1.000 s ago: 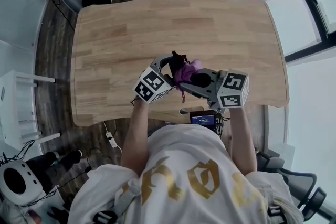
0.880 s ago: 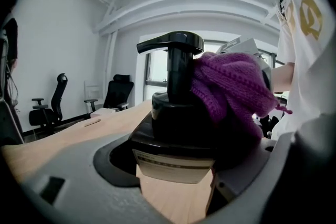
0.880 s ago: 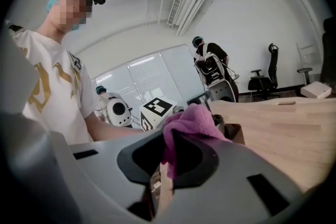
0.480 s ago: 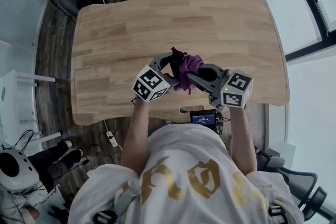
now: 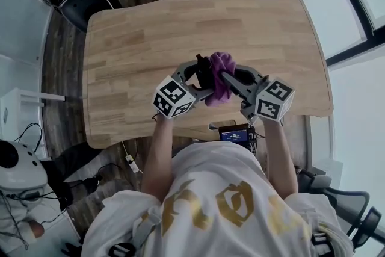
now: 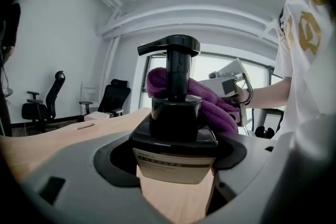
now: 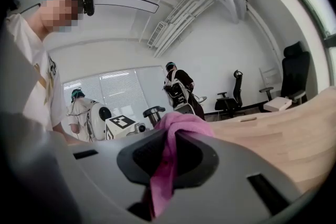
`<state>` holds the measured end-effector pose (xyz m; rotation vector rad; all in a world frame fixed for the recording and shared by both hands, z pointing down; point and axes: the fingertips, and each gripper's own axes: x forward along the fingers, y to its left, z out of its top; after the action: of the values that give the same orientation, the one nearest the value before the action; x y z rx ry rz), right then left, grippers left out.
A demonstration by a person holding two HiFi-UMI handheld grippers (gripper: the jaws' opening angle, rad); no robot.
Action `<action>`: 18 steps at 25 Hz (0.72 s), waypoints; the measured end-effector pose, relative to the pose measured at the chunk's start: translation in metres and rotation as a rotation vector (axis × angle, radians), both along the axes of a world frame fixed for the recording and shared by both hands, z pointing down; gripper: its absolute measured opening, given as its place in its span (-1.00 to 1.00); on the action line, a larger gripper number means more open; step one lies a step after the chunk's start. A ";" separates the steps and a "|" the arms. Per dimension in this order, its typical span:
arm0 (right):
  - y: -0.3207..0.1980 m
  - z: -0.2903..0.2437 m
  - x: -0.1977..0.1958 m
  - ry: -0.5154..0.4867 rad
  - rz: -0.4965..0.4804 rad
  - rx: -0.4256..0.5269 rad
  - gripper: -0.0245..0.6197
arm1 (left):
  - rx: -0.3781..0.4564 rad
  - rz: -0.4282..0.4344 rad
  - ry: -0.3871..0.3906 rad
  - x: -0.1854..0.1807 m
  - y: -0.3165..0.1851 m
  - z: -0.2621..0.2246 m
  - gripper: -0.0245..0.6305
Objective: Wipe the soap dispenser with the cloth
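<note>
Here, toward the near edge of the desk (image 5: 132, 39), the soap dispenser (image 6: 176, 113) is clamped by the fingers (image 6: 79, 165) of the left gripper (image 5: 191, 76), and the cloth (image 7: 173, 139), pinched in the right gripper (image 5: 231, 78), is pressed against its pump (image 6: 173, 50), with bare desk open beyond.

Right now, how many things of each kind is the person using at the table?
soap dispenser: 1
purple cloth: 1
grippers: 2, the left gripper and the right gripper
Total: 4

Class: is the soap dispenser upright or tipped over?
Upright: the soap dispenser has its pump head straight above its body, clamped in the left gripper.
</note>
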<state>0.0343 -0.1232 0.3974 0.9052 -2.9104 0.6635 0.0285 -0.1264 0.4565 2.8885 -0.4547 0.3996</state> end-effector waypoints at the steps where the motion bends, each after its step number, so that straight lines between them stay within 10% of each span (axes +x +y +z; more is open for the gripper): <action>1: -0.003 -0.001 0.003 0.002 0.010 0.002 -0.81 | 0.003 0.007 0.001 0.003 0.001 -0.001 0.20; 18: -0.045 -0.003 -0.007 0.025 0.176 -0.047 -0.81 | 0.044 0.085 0.028 0.000 0.015 -0.015 0.20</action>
<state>0.0274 -0.1681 0.3943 1.1655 -2.8033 0.7204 0.0286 -0.1110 0.4414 2.9596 -0.3408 0.3661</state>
